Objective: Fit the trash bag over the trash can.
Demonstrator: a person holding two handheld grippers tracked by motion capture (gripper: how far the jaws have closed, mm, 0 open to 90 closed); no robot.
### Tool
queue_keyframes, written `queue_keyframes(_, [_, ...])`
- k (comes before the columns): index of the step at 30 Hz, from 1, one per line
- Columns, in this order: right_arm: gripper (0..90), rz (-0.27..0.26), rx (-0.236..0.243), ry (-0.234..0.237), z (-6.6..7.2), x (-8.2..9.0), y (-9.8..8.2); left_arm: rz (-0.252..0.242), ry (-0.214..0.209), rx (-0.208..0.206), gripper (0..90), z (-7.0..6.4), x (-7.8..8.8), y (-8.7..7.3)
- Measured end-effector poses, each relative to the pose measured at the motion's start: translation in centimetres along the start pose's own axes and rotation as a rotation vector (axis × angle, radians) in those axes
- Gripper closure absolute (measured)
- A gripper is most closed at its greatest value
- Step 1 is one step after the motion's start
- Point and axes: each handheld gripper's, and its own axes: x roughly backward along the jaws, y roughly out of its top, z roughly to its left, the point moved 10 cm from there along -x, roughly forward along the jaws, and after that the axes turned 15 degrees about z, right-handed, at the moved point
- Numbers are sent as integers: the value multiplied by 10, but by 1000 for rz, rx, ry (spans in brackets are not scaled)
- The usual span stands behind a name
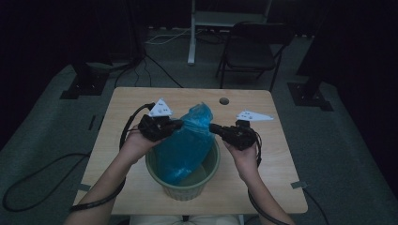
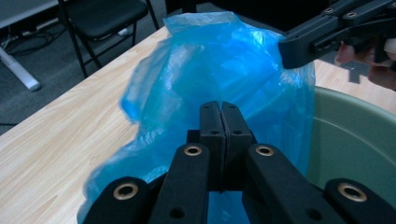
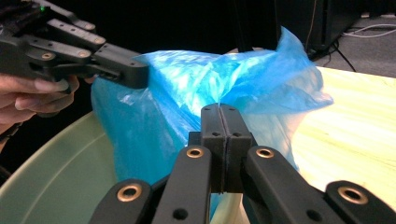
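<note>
A blue plastic bag stands up out of a green round bin near the table's front edge. My left gripper meets the bag's upper left side and my right gripper its upper right side. In the left gripper view my left gripper has its jaws pressed together on the bag, with the right gripper pinching the far side above the bin. In the right gripper view my right gripper is likewise shut on the bag, opposite the left gripper.
The wooden table has a round cable hole at its back. A black folding chair and a white desk leg stand behind it. Black stand bases and cables lie on the grey floor.
</note>
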Motion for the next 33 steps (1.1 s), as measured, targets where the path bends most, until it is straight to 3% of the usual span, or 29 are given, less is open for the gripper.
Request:
queue_keyframes(9, [900,-4,27,104,22,18,-17,-4,-33,-66,900,-27,18,-20])
queue_keyframes(14, [900,14,16,123,20,22,-28,-11,-50,-75,900,-33,21,-25])
queue_keyframes(17, [900,24,10,153,21,26,-38,7,-82,-111,900,-47,19,-36])
queue_keyframes(22, [899,57,20,161,24,32,-54,16,-101,-131,900,-57,17,-45])
queue_keyframes(24, [814,63,7,170,23,34,-58,20,-87,-133,900,-58,17,-49])
queue_keyframes(26, [788,39,-19,176,15,38,-55,11,-127,-122,900,-62,17,-50])
queue_keyframes(27, [735,37,-34,179,12,39,-52,11,-127,-122,900,-62,17,-50])
queue_keyframes(28, [687,26,-45,178,9,40,-46,21,-110,-120,900,-61,13,-52])
queue_keyframes(31, [550,0,-60,207,8,39,-24,25,-114,-116,900,-61,10,-52])
queue_keyframes(33, [467,1,-43,222,12,36,-8,28,-118,-119,900,-62,7,-51])
